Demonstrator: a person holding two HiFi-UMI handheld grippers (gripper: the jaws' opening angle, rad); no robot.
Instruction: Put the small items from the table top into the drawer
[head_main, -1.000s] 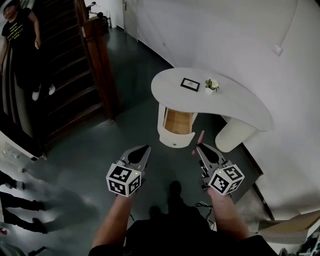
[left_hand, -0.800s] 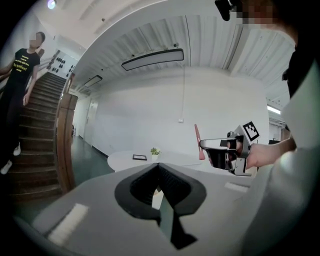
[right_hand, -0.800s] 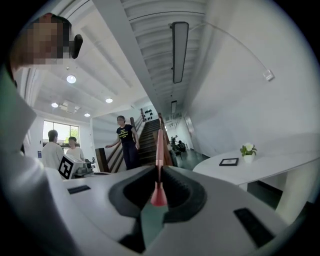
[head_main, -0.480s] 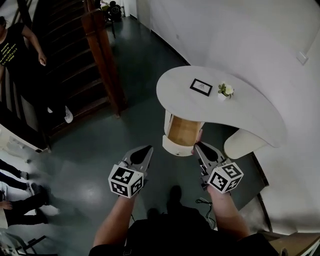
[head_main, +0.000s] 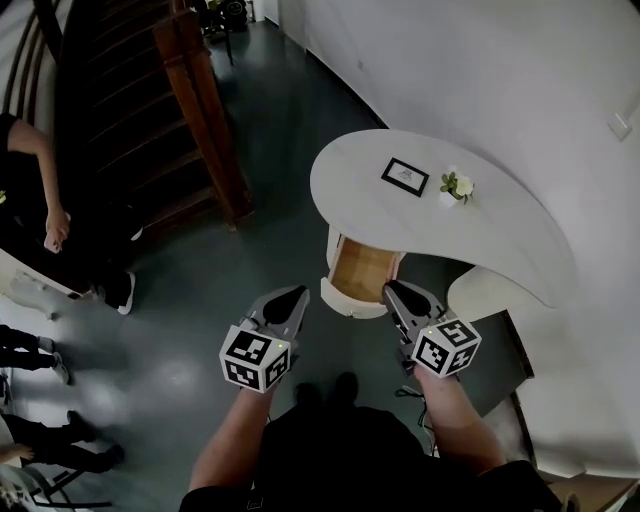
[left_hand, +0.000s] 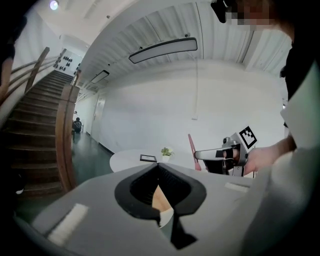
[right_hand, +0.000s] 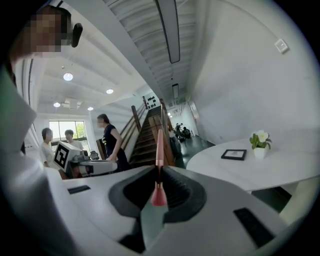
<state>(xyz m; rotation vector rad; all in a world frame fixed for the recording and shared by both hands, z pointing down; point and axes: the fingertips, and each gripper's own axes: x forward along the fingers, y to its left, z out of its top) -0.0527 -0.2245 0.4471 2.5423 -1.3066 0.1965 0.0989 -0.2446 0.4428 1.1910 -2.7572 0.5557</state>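
A white curved table (head_main: 500, 235) bears a small black picture frame (head_main: 404, 177) and a little potted plant (head_main: 458, 186). Its wooden drawer (head_main: 358, 270) stands pulled open below the near edge. My right gripper (head_main: 390, 288) is shut on a thin pink brush-like stick (right_hand: 159, 160) that juts up beyond the jaws; its tip hangs at the drawer's front right corner. My left gripper (head_main: 296, 293) is shut and empty, left of the drawer and above the floor. In the left gripper view the pink stick (left_hand: 191, 150) points up from the right gripper (left_hand: 215, 154).
A wooden staircase (head_main: 150, 110) with a thick newel post (head_main: 205, 110) rises at the left. People stand at the left edge (head_main: 40, 220). A white wall (head_main: 480, 70) curves behind the table. Dark green floor (head_main: 200, 300) lies between the stairs and the drawer.
Both grippers have come closer to the open drawer; the right one with the pink stick now reaches its front corner. The person by the stairs has moved down the left edge.
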